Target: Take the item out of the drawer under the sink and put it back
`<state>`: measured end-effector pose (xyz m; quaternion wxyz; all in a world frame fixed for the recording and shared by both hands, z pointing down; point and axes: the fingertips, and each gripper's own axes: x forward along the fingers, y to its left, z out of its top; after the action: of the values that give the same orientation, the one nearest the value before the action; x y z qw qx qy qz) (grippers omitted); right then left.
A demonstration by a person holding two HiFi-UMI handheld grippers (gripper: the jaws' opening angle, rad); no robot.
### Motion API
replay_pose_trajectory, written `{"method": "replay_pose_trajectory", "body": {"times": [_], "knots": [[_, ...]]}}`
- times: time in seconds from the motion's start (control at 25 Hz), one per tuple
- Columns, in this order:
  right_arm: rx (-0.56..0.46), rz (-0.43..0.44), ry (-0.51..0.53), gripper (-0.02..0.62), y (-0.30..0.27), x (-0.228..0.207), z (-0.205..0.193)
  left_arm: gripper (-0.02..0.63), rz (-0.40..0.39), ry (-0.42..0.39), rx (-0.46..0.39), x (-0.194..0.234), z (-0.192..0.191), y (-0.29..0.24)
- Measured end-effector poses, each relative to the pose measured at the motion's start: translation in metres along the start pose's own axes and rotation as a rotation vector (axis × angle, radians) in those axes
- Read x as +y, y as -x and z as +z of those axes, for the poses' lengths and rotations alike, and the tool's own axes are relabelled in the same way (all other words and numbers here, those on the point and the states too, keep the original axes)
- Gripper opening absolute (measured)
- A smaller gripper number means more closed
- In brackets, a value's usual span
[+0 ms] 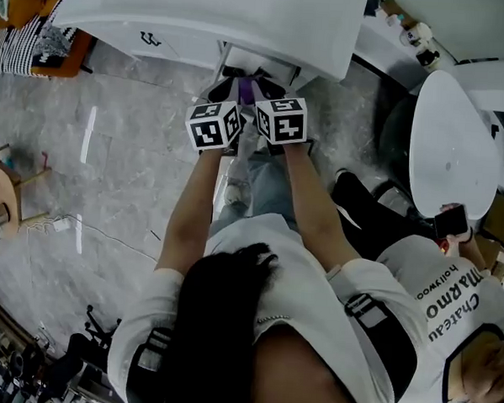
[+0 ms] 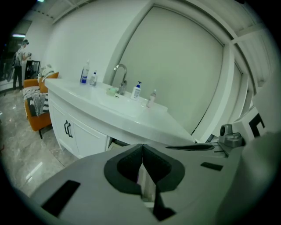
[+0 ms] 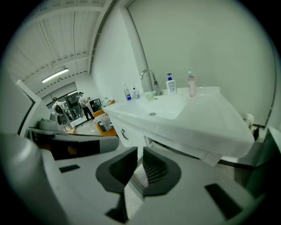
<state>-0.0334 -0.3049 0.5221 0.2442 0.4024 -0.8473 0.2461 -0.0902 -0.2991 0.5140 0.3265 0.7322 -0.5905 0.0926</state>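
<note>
1. Left gripper (image 2: 141, 151): forearm outstretched, tilted down; jaws shut, empty.
2. Right gripper (image 3: 139, 154): alongside, same tilt; jaws nearly together, nothing gripped.
3. Purple item (image 1: 245, 89): between both tips, over open drawer (image 1: 263, 61).

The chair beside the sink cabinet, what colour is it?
The chair is orange, with a black-and-white checked cloth on it. Left gripper view shows it best.

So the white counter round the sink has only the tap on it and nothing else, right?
Not quite. The white counter round the sink has the tap on it, but bottles too: a pump bottle and a pinkish bottle on one side of the tap, and smaller bottles on the other. The right gripper view shows them.
</note>
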Motion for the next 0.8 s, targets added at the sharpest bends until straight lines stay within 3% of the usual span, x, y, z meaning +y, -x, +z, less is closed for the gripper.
{"method": "replay_pose_trajectory", "body": {"times": [0.16,0.8], "knots": [[-0.019,-0.013,0.018,0.016,0.013,0.013,0.006,0.005,-0.013,-0.017,-0.024,-0.006,0.008,0.014],[-0.037,-0.029,0.039,0.015,0.046,0.016,0.003,0.003,-0.034,-0.054,-0.025,-0.034,0.007,0.030]]}}
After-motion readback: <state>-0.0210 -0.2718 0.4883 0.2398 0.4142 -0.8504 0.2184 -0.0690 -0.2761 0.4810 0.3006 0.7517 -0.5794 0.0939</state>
